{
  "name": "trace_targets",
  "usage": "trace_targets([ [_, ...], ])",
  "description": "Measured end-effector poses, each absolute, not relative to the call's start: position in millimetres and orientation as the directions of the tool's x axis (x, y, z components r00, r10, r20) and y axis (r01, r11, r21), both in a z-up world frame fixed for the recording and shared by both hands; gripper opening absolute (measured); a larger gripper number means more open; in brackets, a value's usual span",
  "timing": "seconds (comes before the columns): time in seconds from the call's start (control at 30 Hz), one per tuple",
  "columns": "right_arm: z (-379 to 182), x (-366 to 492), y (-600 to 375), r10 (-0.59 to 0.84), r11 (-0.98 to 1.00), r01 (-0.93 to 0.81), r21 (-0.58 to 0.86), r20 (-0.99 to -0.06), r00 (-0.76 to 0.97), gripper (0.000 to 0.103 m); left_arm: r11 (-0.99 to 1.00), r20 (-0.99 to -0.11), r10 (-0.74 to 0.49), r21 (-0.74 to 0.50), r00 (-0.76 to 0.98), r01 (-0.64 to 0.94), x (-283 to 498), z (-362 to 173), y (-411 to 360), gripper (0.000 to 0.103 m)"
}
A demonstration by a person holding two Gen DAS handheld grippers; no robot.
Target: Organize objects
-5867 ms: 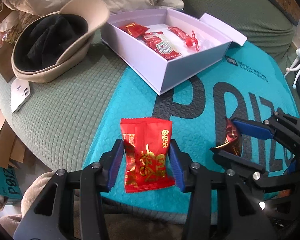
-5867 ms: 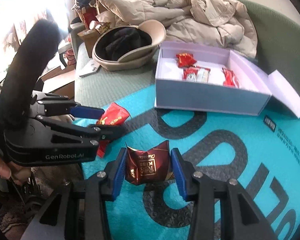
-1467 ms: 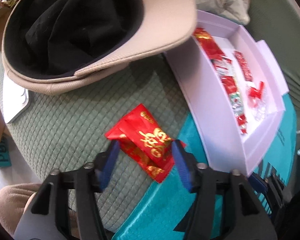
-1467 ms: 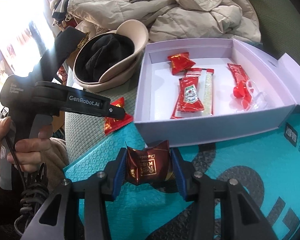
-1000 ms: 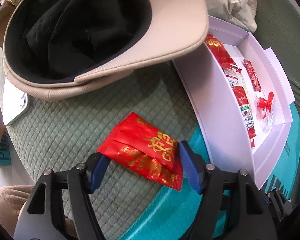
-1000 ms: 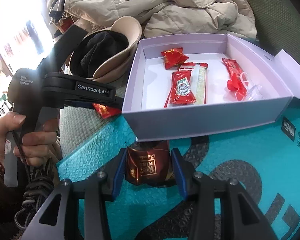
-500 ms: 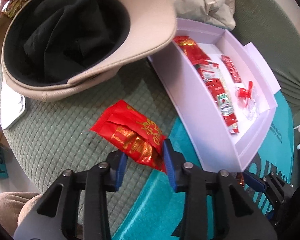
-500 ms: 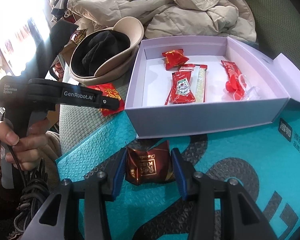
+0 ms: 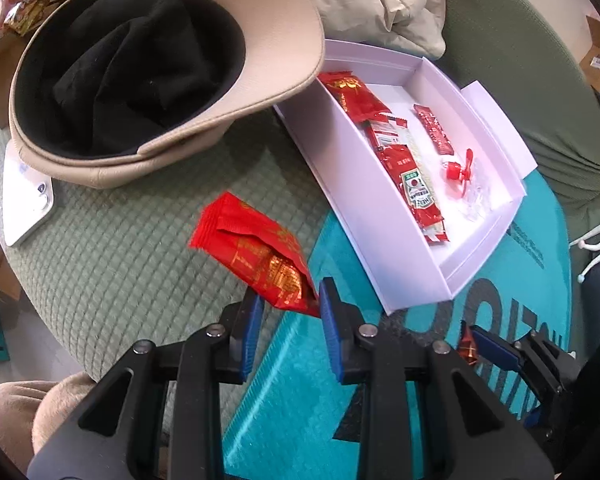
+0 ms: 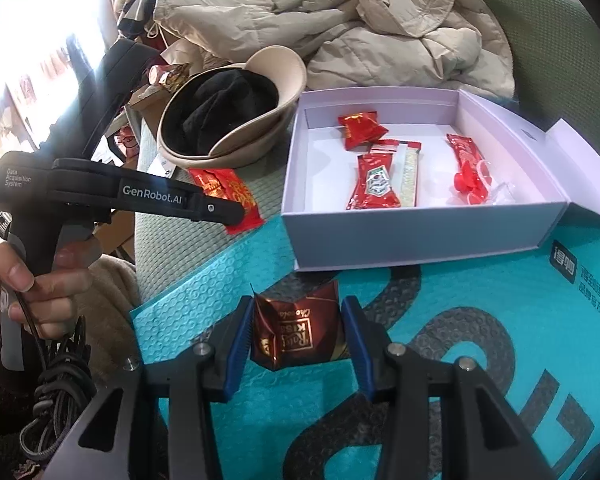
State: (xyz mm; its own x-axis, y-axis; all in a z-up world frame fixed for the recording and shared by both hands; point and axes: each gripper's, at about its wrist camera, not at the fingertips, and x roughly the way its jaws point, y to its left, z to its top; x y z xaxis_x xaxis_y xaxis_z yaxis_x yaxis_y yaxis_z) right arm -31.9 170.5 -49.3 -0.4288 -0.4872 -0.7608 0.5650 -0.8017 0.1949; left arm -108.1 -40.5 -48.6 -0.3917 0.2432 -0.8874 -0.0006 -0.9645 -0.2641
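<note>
Jaws of left gripper point(image 9: 287, 307) closing on red packet's point(image 9: 256, 256) corner, at the mailer's point(image 9: 540, 216) left edge; right gripper point(image 10: 298, 330) clamped on chocolate point(image 10: 298, 330). Best lifted clear over box point(image 9: 364, 216) wall before release.

Near end of the red gold-printed foil packet point(image 9: 260, 254) hidden between the blue pads of the left gripper point(image 9: 288, 316). White smartphone point(image 9: 24, 196) partly tucked under the beige brimmed hat point(image 9: 220, 40). Small transparent plastic item point(image 10: 500, 192) in the lilac cardboard box point(image 10: 420, 236) too faint to identify. Teal bubble mailer point(image 10: 500, 320) cut off by the frame edge.
</note>
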Motion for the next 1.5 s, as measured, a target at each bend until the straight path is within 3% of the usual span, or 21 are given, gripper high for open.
trace_targets([
  [0.27,-50,-28,171,-0.491,-0.8,0.566,0.2,-0.759,-0.427,0.045,-0.939,-0.905,0.265,-0.32,-0.334,0.124,-108,-71,-61,0.029],
  [0.87,-54,-47,173,-0.521,-0.794,0.551,0.257,-0.755,-0.398,0.045,-0.923,-0.905,0.24,-0.325,-0.35,0.206,-128,-67,-74,0.04],
  [1.0,-58,-52,173,-0.517,-0.798,0.542,0.263,-0.761,-0.392,0.045,-0.912,-0.911,0.227,-0.323,-0.345,0.252,-139,-74,-78,0.047],
  [1.17,-62,-57,174,-0.499,-0.807,0.533,0.253,-0.774,-0.389,0.045,-0.946,-0.921,0.168,-0.251,-0.352,0.204,-141,-73,-65,0.047],
  [1.5,-58,-55,176,-0.495,-0.808,0.54,0.235,-0.768,-0.407,0.045,-0.976,-0.921,0.126,-0.182,-0.368,0.12,-128,-59,-46,0.025],
])
